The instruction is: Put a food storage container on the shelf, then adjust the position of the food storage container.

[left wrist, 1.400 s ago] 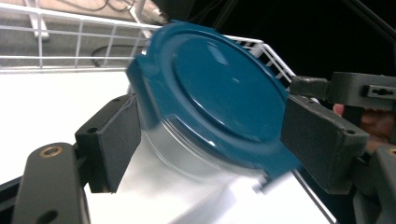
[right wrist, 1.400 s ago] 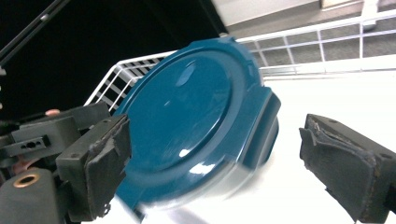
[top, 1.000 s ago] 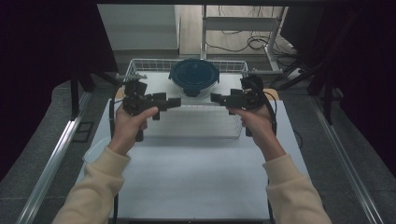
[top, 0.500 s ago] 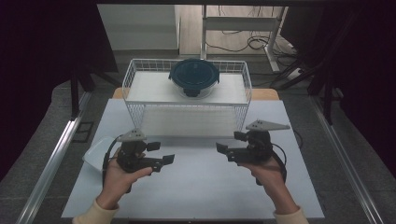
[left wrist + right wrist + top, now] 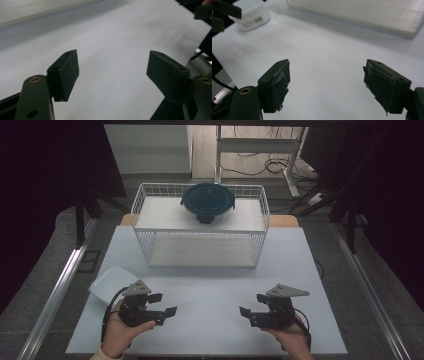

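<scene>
My left gripper (image 5: pixel 164 304) rests low over the white table near its front left, held in a hand. Its jaws stand open with nothing between them (image 5: pixel 113 66). My right gripper (image 5: pixel 251 305) is at the front right, also open and empty (image 5: pixel 327 77); its jaws have just been closing a little. The two grippers point toward each other. A dark blue round lidded container (image 5: pixel 207 201) sits in the white wire basket (image 5: pixel 142 237) at the back, far from both grippers.
A white plastic tub (image 5: pixel 111 282) lies at the table's left edge, just behind my left gripper, and shows as well in the right gripper view (image 5: pixel 252 13). The table top (image 5: pixel 210 290) spreads between the grippers and the basket. Dark curtains flank the table.
Both hands have drawn back from the basket's sides to the near part of the table and come down low over it. The blue container has stayed in the basket.
</scene>
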The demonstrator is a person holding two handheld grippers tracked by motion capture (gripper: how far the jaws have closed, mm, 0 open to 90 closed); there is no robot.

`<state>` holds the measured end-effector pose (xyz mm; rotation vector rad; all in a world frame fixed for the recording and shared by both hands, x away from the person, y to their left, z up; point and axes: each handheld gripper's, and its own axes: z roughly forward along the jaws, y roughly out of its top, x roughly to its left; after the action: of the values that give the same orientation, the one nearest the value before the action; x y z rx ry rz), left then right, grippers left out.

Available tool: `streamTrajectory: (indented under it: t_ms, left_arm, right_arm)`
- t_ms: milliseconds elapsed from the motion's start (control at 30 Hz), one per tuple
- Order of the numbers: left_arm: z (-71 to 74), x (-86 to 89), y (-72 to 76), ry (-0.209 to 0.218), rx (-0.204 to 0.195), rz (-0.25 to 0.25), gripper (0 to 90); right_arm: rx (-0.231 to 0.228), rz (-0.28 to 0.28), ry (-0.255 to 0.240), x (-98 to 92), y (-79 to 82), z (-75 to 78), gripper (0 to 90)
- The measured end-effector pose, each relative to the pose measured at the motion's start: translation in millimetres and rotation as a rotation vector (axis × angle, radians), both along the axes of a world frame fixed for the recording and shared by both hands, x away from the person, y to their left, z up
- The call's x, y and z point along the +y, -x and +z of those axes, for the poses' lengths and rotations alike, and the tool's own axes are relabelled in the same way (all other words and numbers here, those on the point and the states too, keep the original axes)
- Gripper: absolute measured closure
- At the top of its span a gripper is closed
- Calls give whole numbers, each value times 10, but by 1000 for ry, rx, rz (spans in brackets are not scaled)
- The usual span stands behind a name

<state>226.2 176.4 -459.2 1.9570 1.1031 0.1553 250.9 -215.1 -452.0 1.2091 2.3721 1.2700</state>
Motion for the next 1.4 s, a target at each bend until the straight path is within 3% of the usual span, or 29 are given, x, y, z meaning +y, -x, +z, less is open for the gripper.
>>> streamTrajectory:
  t_ms: [367, 467, 600, 867, 1033, 1167, 1400]
  left_arm:
    - [-76, 18, -2, -5, 18, 1, 257]
    - [-70, 25, 5, 18, 22, -7, 255]
    - [-42, 12, 23, 22, 13, -7, 251]
    - [1, 14, 42, 12, -1, -11, 250]
    - [121, 137, 66, 13, -32, 8, 251]
    - [239, 337, 63, 48, -46, 32, 249]
    - [402, 673, 47, 60, -65, 94, 247]
  right_arm:
    - [23, 8, 13, -5, 6, -102, 219]
    - [18, 3, 4, -31, 5, -83, 219]
    - [59, 9, -72, -63, 2, -53, 219]
    - [44, 2, -46, -74, 3, -51, 219]
    - [55, -7, -41, -81, -7, -72, 218]
    - [64, 1, -53, -86, -13, -74, 219]
    - [69, -10, -50, -90, -22, -98, 219]
